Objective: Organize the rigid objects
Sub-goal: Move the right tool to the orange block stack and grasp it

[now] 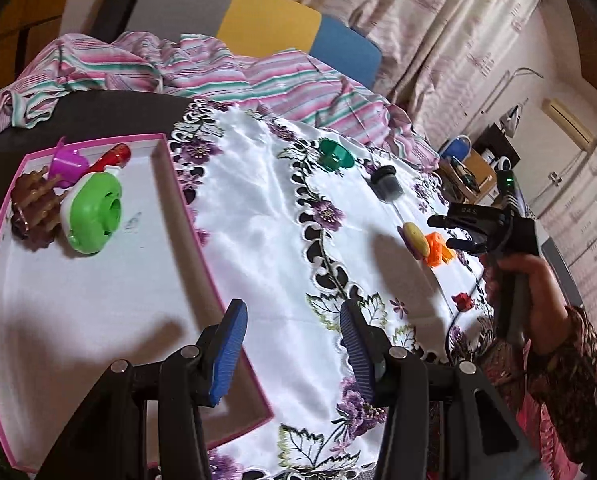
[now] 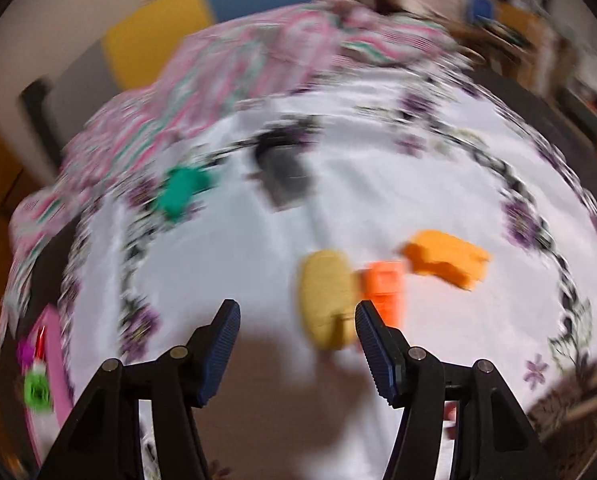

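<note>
Left wrist view: pink tray (image 1: 98, 141) beside the empty, wide left gripper (image 1: 290, 344) holds four toys; green cup (image 1: 335, 155), black cap (image 1: 386, 184), yellow disc (image 2: 327, 300) and orange pieces (image 2: 382, 284) remain ahead of the empty, wide right gripper (image 2: 297, 340).

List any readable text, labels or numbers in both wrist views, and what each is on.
"D.A.S." or similar: faint letters on the upper finger of the right gripper, too small to read with certainty.
Faint grey scribble on the floor of the pink-rimmed tray: not legible.
Rows of print on the white wall panels: too small to read.
Right wrist view: motion-blurred, nothing readable.
</note>
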A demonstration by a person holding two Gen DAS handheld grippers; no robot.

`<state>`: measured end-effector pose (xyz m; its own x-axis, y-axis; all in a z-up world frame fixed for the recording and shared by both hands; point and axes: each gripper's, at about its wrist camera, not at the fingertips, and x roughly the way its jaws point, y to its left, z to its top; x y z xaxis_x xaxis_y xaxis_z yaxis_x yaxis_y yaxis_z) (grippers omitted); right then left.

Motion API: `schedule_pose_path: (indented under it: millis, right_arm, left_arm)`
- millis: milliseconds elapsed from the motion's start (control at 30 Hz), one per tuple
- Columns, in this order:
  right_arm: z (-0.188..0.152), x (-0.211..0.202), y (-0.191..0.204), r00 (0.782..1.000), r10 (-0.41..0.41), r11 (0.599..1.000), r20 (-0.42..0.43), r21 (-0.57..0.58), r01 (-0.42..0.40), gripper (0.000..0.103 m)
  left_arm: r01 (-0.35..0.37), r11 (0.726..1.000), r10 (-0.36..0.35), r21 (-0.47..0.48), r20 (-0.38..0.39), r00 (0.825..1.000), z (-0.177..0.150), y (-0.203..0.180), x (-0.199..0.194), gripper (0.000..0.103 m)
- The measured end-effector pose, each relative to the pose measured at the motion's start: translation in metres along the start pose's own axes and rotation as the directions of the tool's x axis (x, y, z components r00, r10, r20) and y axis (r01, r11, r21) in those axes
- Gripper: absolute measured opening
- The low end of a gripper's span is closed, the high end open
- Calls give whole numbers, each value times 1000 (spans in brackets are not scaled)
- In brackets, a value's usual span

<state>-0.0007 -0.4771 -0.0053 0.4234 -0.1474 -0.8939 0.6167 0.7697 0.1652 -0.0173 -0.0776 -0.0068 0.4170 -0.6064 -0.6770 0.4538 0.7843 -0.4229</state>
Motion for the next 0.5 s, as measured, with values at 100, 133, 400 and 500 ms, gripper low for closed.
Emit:
schedule_pose_path:
  millis: [100,133,400,500]
  right_arm:
    - [7,19,-22,998,-38,997,-53,60,41,62]
    - [7,24,-25,997,-33,997,-68,68,38,62]
    - [-3,37,10,975,196,979,-103,-30,-200,62]
    - [-4,35,15,977,189,980,-95,-49,-194,62]
  left_arm:
    - [3,1000,-3,7,-10,1000,-2,-4,2,49]
    - [3,1000,-3,8,-14,1000,-3,-5,3,49]
    - [-4,1000,5,19,-32,999,-3,-10,8,49]
    - [-6,1000,7,24,-35,999,-3,-13,11,49]
